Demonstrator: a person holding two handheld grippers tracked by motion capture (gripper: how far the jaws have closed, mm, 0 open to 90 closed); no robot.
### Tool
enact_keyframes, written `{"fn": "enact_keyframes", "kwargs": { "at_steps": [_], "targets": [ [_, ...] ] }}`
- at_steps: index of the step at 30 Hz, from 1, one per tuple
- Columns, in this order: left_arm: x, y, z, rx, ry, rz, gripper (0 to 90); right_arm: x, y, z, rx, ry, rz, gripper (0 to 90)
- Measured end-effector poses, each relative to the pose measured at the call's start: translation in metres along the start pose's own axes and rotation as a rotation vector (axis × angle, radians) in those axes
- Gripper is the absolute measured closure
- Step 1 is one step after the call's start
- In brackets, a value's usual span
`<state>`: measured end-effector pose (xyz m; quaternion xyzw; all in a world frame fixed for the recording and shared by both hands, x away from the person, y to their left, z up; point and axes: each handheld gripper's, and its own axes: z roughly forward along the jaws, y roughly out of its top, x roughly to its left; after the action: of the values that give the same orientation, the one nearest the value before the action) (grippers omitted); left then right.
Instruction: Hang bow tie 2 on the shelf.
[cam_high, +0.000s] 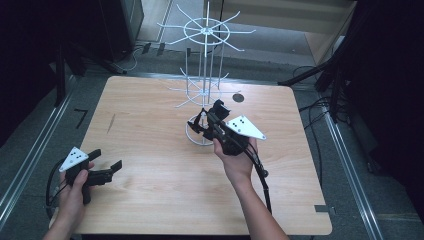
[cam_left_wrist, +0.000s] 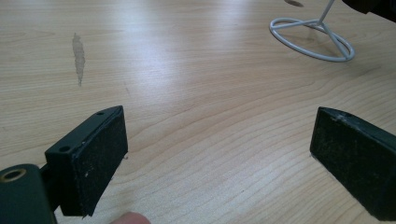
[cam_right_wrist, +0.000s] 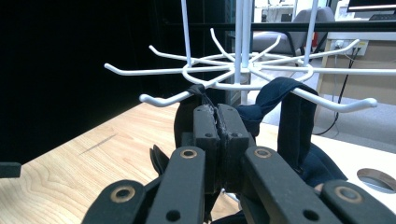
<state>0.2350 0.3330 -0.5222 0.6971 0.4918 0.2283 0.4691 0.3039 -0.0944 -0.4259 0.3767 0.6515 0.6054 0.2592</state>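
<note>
On the far half of the tabletop (cam_high: 150, 190) a white wire rack (cam_high: 206, 60) is stood, with hooked arms radiating in two tiers from its upright rods and a ring base (cam_left_wrist: 312, 39) resting on the wood. No container is seen; the rack alone carries anything, a dark blue cloth item with a strap (cam_right_wrist: 285, 121) draped over one arm of the lower tier, seen in the right gripper view.

The right hand-held gripper (cam_right_wrist: 217, 116) is raised beside the rack, just below the lower tier. Its jaws are pressed together, and a thin dark cord or strap end of the item is pinched between the pads, running up to a hooked arm tip directly above. From the high view the same gripper (cam_high: 205, 117) is seen at the rack's base level, held by the right hand (cam_high: 237, 160).

The left hand-held gripper (cam_left_wrist: 219, 149) is held low over bare wood near the tabletop's near left corner, its jaws spread wide with nothing between them. It is well apart from the rack.
</note>
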Motion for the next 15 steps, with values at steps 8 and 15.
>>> {"fn": "enact_keyframes", "kwargs": {
  "at_steps": [8,15],
  "targets": [
    [0.000,0.000,0.000,-0.001,0.000,0.000,4.7,-0.002,-0.004,0.008,0.004,-0.012,0.013,89.5],
    [0.000,0.000,0.000,0.000,0.001,0.000,4.7,-0.002,-0.006,0.014,-0.003,-0.022,0.016,89.4]
  ]
}}
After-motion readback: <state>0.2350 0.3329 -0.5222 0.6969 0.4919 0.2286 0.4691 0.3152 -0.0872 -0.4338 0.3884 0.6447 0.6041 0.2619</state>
